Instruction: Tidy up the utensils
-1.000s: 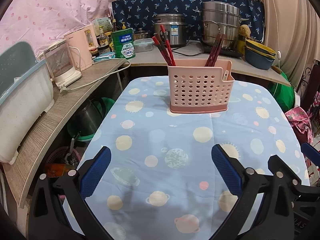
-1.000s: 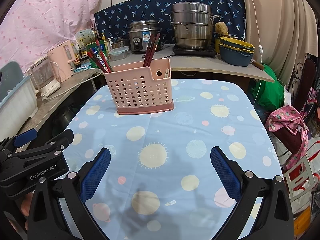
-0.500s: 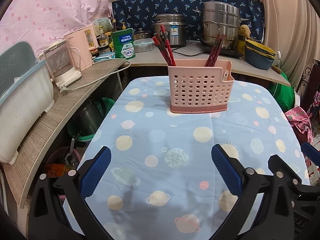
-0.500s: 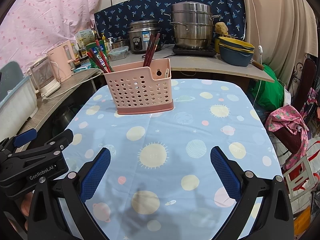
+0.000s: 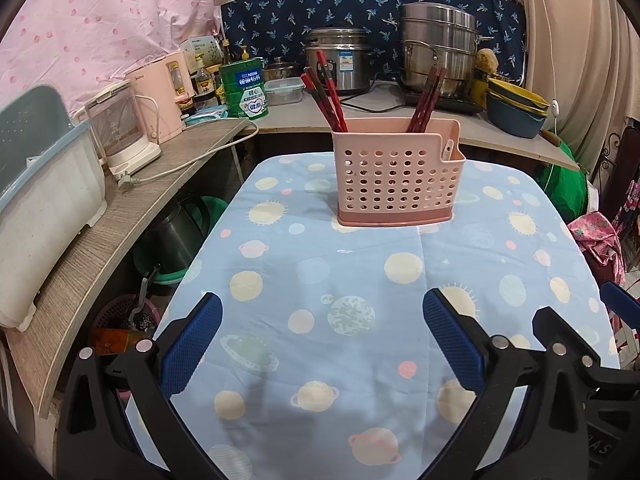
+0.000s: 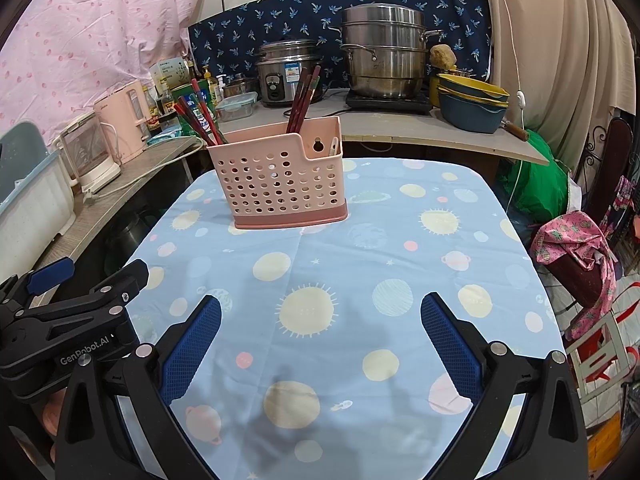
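Observation:
A pink perforated utensil holder [image 5: 396, 174] [image 6: 280, 182] stands upright at the far side of the table. Dark red chopsticks [image 5: 326, 96] [image 6: 200, 118] lean out of its left compartment, and another bunch [image 5: 426, 100] [image 6: 304, 96] rises from the middle one. A pale handle tip [image 6: 334, 146] shows in the low right compartment. My left gripper [image 5: 320, 336] is open and holds nothing, low over the near side of the table. My right gripper [image 6: 320, 338] is open too, with nothing between its fingers; the left gripper's body [image 6: 72, 312] shows beside it.
The table wears a blue planet-print cloth [image 5: 360, 280]. A shelf on the left carries a white bin [image 5: 44, 200] and kettles [image 5: 124, 128]. Behind the table a counter holds a rice cooker [image 5: 340, 64], a steel steamer [image 5: 438, 48] and bowls [image 5: 516, 112]. A chair draped with pink cloth [image 6: 576, 256] stands right.

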Available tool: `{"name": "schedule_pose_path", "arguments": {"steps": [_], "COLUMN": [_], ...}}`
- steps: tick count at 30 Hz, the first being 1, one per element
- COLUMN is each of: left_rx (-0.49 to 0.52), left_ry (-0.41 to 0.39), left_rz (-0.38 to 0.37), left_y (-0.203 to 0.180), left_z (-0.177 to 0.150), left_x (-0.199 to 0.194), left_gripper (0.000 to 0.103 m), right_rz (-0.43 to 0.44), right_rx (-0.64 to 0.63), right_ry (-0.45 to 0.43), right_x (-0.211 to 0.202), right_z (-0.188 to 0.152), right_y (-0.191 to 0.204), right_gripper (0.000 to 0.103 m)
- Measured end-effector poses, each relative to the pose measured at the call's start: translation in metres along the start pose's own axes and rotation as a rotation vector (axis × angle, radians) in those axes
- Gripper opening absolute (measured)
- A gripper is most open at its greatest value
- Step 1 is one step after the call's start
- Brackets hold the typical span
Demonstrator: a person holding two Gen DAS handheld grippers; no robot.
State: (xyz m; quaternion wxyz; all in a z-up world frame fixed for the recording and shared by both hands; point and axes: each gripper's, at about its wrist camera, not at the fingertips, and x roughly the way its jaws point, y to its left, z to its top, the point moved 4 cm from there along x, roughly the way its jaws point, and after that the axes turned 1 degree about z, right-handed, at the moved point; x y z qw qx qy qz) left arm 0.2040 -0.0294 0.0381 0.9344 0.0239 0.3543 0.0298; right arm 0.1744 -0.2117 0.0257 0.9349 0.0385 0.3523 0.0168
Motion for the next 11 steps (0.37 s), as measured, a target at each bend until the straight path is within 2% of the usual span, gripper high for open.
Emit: {"name": "schedule_pose_path", "arguments": {"steps": [11], "left_rx": [-0.002], "left_ry": [-0.004], "left_rz": [0.015], "left_y": [0.0025], "left_z": [0.0003], "left_x": [-0.0007], "left_gripper": [0.096], "right_rz": [-0.004], "right_rx": [0.005], "right_ry": [-0.002], "right_x": [0.0030], "right_z": [-0.0020], "right_y": [-0.0023], "right_gripper": [0.096]}}
